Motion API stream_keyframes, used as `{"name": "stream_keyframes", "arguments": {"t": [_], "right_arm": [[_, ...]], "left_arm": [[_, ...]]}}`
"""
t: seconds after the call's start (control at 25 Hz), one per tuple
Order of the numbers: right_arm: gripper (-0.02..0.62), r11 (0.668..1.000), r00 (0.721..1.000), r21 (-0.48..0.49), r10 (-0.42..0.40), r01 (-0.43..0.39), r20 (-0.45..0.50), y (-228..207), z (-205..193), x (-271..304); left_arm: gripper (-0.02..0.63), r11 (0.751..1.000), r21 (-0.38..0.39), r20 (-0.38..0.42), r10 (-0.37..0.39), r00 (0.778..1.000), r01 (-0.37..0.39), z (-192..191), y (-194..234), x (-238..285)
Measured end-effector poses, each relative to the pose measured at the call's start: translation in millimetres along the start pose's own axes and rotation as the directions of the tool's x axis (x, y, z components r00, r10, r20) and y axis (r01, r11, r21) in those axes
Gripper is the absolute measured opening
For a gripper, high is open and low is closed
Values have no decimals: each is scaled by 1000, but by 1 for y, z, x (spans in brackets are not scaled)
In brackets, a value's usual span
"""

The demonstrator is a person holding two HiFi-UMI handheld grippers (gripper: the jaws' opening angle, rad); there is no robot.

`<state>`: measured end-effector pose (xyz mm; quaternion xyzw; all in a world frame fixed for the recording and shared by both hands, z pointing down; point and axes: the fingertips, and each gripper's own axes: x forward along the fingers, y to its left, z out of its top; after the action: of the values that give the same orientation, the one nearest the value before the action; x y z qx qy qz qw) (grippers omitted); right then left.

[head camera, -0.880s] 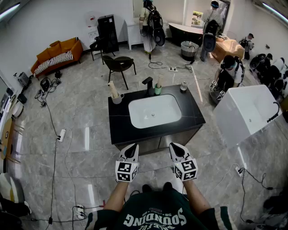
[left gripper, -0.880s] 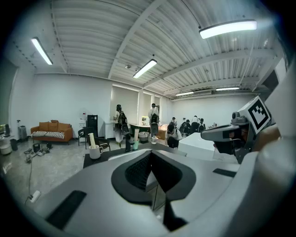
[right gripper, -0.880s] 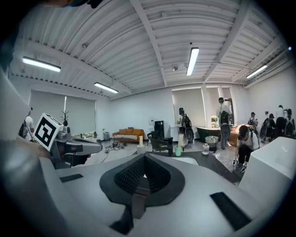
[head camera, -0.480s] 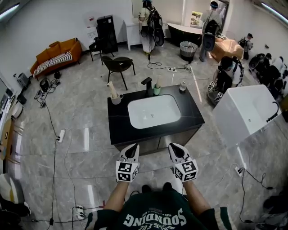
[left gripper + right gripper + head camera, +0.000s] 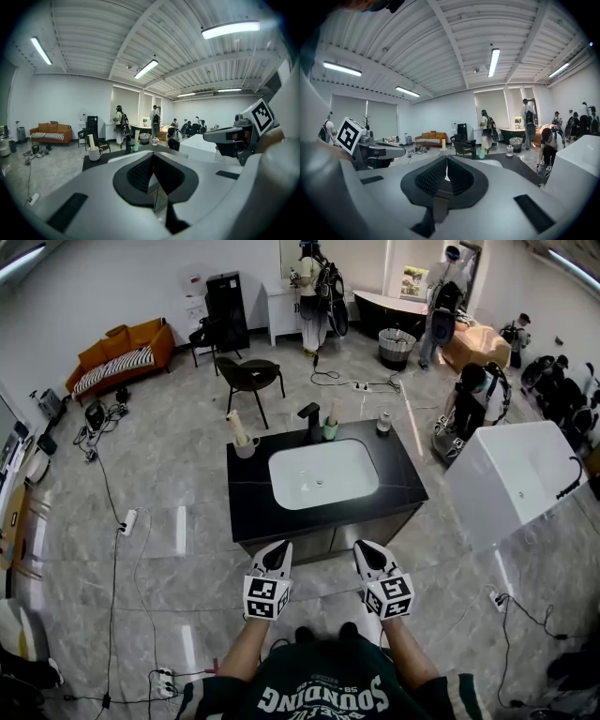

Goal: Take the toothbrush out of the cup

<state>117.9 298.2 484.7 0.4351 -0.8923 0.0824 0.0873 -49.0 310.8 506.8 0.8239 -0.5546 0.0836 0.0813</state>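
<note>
A white mug [image 5: 247, 448] with a cream stick-like item [image 5: 236, 427] in it stands at the back left of the black counter [image 5: 248, 507]. A green cup [image 5: 330, 430] holding a pale item stands beside the black faucet [image 5: 310, 418]. Which of these holds the toothbrush I cannot tell. The mug [image 5: 94, 153] and green cup [image 5: 482, 153] also show small in the gripper views. My left gripper [image 5: 278, 552] and right gripper [image 5: 362, 549] hover side by side in front of the counter's near edge, well short of both cups. Both are shut with nothing between the jaws.
A white sink basin [image 5: 322, 472] fills the counter's middle, and a small jar [image 5: 382, 422] stands at its back right. A white bathtub [image 5: 520, 474] stands to the right, a dark chair [image 5: 248, 376] behind the counter. Cables [image 5: 112, 521] cross the floor at the left. Several people stand or crouch at the back.
</note>
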Motion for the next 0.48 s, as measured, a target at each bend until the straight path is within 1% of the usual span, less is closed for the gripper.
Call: {"name": "stream_keyframes", "arguments": {"t": [0.48], "right_arm": [[41,1000,1000,24,5,-5,-15,2,-3,5]], "left_arm": [[11,1000,-6,-5,-10,1000,9,-3,5,3]]}}
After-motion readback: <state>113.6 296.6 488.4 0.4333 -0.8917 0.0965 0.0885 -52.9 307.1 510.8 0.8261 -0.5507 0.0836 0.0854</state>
